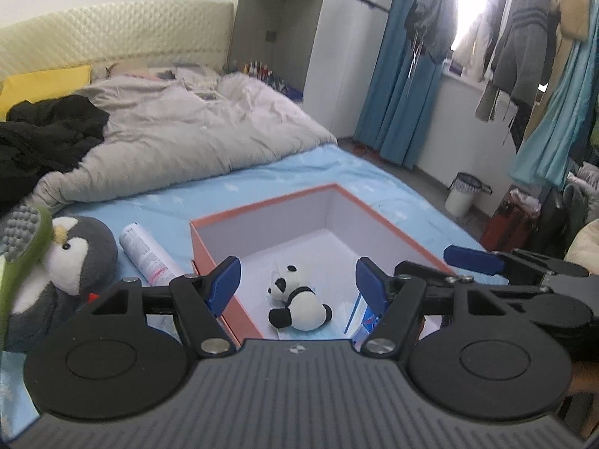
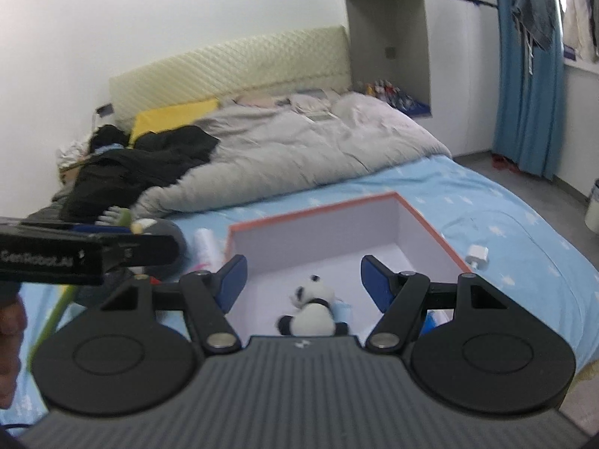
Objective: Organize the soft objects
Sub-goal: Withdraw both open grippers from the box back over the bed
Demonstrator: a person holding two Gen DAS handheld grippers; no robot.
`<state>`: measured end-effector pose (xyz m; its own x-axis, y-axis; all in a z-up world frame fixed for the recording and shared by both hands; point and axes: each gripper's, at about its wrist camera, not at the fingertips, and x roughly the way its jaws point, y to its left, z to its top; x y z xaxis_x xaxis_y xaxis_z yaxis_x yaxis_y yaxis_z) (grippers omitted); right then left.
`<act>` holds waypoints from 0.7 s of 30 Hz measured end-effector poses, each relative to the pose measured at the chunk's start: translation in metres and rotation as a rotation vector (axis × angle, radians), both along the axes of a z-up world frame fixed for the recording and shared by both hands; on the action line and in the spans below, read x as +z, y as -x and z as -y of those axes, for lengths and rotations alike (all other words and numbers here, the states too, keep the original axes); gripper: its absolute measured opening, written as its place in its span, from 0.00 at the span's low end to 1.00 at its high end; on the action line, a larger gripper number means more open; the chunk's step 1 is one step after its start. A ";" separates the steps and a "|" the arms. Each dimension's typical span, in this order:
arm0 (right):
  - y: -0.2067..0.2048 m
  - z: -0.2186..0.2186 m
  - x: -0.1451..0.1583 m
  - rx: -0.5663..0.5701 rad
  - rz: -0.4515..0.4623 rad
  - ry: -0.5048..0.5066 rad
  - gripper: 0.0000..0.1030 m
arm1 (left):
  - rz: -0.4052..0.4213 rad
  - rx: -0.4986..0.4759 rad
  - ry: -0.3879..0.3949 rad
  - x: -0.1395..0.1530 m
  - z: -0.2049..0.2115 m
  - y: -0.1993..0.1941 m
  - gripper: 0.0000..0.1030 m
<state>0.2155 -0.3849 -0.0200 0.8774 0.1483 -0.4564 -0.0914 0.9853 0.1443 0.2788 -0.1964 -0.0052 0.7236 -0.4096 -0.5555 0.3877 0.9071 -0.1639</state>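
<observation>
A: Left wrist view: what lies between the fingers of the left gripper (image 1: 297, 283)?

B: Nothing is pinched. The blue pads stand spread apart, and the panda plush (image 1: 298, 301) lies beyond and below them on the white floor of the orange box (image 1: 209, 250), on its side, head toward the far wall. Blue-printed packets lie beside it in the box.

A: And the right gripper (image 2: 303, 280)?

B: Its fingers are likewise spread, with nothing gripped. In the right wrist view the same panda plush (image 2: 311, 312) shows in the gap between the pads, resting in the orange box (image 2: 430, 220), not touched by them.

A: Where does the box sit?

B: On the bed (image 1: 262, 183), on the light blue sheet with white stars, near the foot end, in front of the rumpled grey duvet (image 1: 187, 131).

A: Other soft things outside the box?

B: A penguin plush (image 1: 75, 254), grey and white, lies on the sheet to the left of the box, partly behind a green item with a grey nubbed head (image 1: 26, 232). A white cylinder with print (image 1: 148, 256) lies between the penguin and the box wall.

A: Further back?

B: Black clothing (image 1: 48, 134) and a yellow pillow (image 1: 45, 84) lie at the head end; a blue curtain (image 1: 404, 93) hangs at right
</observation>
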 end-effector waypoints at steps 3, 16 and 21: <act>0.010 -0.010 0.006 0.020 0.029 -0.011 0.68 | 0.025 0.009 0.012 0.007 -0.012 0.015 0.71; 0.052 -0.051 0.001 0.044 0.075 -0.036 0.68 | 0.028 0.081 0.029 -0.001 -0.070 0.068 0.71; 0.065 -0.064 -0.005 0.055 0.073 -0.038 0.68 | 0.016 0.111 0.037 -0.011 -0.090 0.083 0.71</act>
<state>0.1502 -0.3206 -0.0248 0.8982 0.2131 -0.3844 -0.1571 0.9725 0.1720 0.1956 -0.1068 -0.0159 0.7744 -0.3460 -0.5298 0.2875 0.9382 -0.1924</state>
